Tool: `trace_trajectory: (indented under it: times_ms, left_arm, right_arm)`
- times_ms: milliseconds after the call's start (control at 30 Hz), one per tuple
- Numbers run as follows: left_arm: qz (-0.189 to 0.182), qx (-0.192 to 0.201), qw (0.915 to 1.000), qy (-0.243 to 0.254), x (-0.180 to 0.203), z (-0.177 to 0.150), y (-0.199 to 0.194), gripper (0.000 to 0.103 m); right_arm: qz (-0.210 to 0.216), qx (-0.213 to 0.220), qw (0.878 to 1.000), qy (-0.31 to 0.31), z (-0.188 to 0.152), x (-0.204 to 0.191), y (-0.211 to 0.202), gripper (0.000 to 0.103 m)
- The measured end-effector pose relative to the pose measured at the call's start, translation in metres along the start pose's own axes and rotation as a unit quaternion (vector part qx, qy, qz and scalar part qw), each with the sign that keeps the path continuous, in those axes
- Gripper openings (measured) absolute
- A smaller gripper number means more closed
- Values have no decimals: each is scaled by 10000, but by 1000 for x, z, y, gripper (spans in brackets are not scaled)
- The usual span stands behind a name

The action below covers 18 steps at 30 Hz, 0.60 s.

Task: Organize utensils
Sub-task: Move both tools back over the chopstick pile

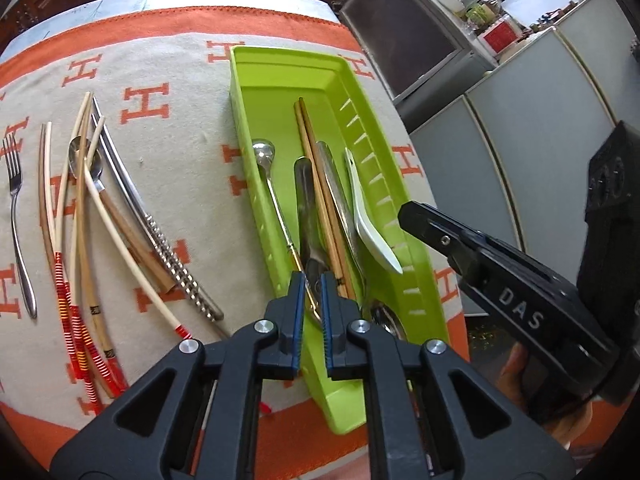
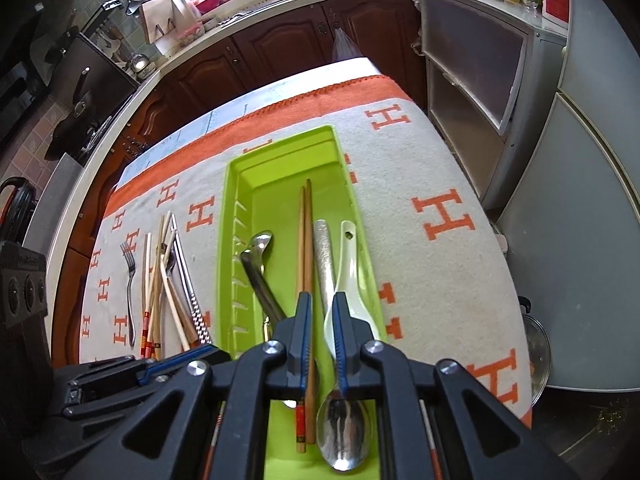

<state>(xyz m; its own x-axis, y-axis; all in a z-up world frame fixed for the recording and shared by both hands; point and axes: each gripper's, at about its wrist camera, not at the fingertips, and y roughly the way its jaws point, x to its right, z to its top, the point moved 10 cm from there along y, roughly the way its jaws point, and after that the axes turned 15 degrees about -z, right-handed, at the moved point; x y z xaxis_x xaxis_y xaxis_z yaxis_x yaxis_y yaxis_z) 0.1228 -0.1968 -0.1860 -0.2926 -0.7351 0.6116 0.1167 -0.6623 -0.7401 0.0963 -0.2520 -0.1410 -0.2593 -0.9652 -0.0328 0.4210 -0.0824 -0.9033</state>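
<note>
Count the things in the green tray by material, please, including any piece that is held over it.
Wooden chopsticks: 2
Metal utensils: 3, one gripped by the left fingers
White ceramic spoon: 1
Total in the green tray: 6
</note>
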Motion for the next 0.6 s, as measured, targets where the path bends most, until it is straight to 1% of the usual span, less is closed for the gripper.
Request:
trace_trajectory:
  times_ms: [67,133,200,300,333,367,400,433,467,600]
  left_arm:
    - [395,79,9991,91,-9,-3,-15,11]
    - [488,164,9985,165,-15,-7,-30,15]
    - [576,236,9979,155,-24,-12,-45,16]
    - [879,472,9948,179,-44,-17,-76,18]
    - [964,556,9936,177,-50,-18,-86,22]
    - [1053,653,9921,169,-57,-20,-98,29]
    - [1122,730,9909,163,-63,-21,-107,34]
    - [1216,853,9888,154,-71,-22,-120,42]
    - [1304,973,9866,149,-78,-24,-132,45]
    - [1754,1347,9751,172,-107,-25,-175,47]
  right_arm:
    - [25,4,10000,-56,-3,-5,-3,10]
    - [88,11,9999,-115,-7,-12,-7,10]
    - [150,18,9997,-198,-11,-20,-11,10]
    - [247,54,9991,-337,-16,-35,-19,10]
    - [288,68,9988,-395,-17,-42,-22,10]
    - [343,79,9984,-450,-18,-48,-24,10]
    - [407,90,9978,-511,-20,-56,-27,10]
    - [465,95,9972,-571,-21,-64,-29,10]
    - [526,96,9965,-637,-22,-73,-31,10]
    - [749,70,9930,-911,-26,-108,-35,10]
